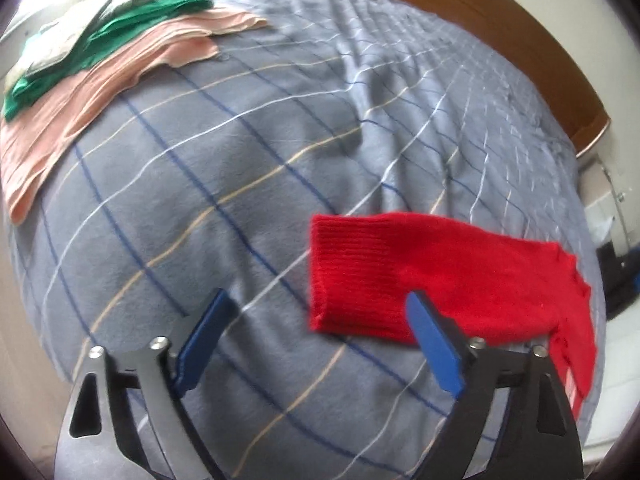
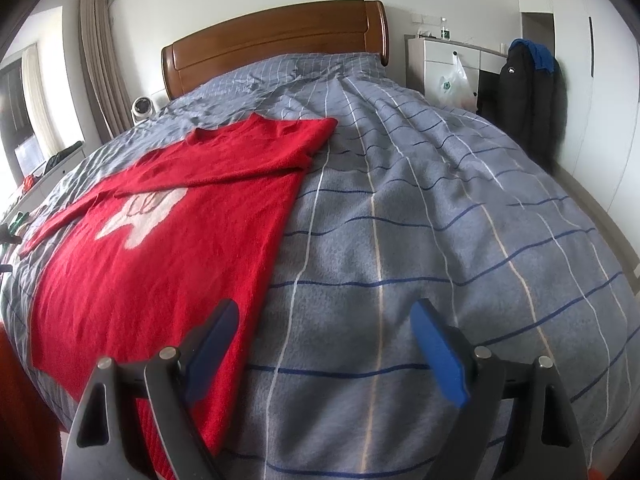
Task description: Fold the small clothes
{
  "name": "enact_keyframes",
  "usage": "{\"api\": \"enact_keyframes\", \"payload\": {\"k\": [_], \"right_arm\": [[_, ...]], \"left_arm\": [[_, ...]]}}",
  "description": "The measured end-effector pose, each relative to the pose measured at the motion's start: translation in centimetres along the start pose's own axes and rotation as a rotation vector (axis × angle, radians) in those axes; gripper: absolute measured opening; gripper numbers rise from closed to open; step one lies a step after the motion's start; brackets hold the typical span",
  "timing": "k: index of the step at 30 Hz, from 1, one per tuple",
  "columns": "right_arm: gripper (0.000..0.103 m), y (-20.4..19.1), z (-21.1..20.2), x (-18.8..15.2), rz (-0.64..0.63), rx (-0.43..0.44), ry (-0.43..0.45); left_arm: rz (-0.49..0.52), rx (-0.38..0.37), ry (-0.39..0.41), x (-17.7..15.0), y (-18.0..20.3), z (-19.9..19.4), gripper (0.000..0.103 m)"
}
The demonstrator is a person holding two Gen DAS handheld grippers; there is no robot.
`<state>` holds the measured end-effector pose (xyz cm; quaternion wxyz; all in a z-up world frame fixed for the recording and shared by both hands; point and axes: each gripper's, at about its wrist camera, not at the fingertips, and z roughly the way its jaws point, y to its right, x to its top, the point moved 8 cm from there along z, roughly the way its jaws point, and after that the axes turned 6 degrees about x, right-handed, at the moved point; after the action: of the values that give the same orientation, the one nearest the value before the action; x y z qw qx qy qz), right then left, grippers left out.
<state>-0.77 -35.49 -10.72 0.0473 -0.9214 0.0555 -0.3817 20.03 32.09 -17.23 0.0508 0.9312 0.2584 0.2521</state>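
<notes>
A small red knit sweater [image 2: 160, 240] with a white motif lies flat on the blue-grey checked bed cover [image 2: 420, 220]; one sleeve is folded across its chest. In the left wrist view its ribbed cuff end [image 1: 400, 272] lies just ahead of my left gripper [image 1: 320, 308], which is open and empty, its right finger over the red cloth. My right gripper [image 2: 324, 320] is open and empty above the cover, its left finger over the sweater's right edge.
A pile of folded clothes, pink [image 1: 100, 92] under green [image 1: 100, 44], lies at the far left of the bed. A wooden headboard [image 2: 276, 44] stands behind. A white cabinet [image 2: 444, 68] and a dark jacket [image 2: 524, 88] stand at right.
</notes>
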Motion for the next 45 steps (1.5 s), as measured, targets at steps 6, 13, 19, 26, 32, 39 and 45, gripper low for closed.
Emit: {"api": "enact_keyframes", "payload": {"k": [6, 13, 19, 26, 32, 39, 45], "right_arm": [[0.087, -0.6, 0.5, -0.3, -0.020, 0.005, -0.016], [0.087, -1.0, 0.4, -0.3, -0.021, 0.027, -0.015], [0.087, -0.7, 0.8, 0.1, 0.017, 0.063, -0.013], [0.087, -0.1, 0.7, -0.2, 0.036, 0.078, -0.018], [0.087, 0.4, 0.2, -0.2, 0.059, 0.100, -0.009], [0.087, 1.7, 0.5, 0.5, 0.141, 0.141, 0.002], [0.087, 2.1, 1.0, 0.6, 0.164, 0.137, -0.005]], "left_arm": [[0.109, 0.042, -0.022, 0.9, 3.4, 1.0, 0.007], [0.433, -0.046, 0.229, 3.6, 19.8, -10.4, 0.006], [0.693, -0.263, 0.339, -0.1, 39.3, -18.5, 0.006], [0.919, -0.340, 0.187, -14.1, 51.3, -13.7, 0.072], [0.950, -0.308, 0.164, -18.3, 45.9, -10.0, 0.076], [0.834, -0.110, 0.171, -14.0, 34.3, -5.1, 0.082], [0.845, 0.006, 0.185, -14.6, 31.2, -0.6, 0.081]]}}
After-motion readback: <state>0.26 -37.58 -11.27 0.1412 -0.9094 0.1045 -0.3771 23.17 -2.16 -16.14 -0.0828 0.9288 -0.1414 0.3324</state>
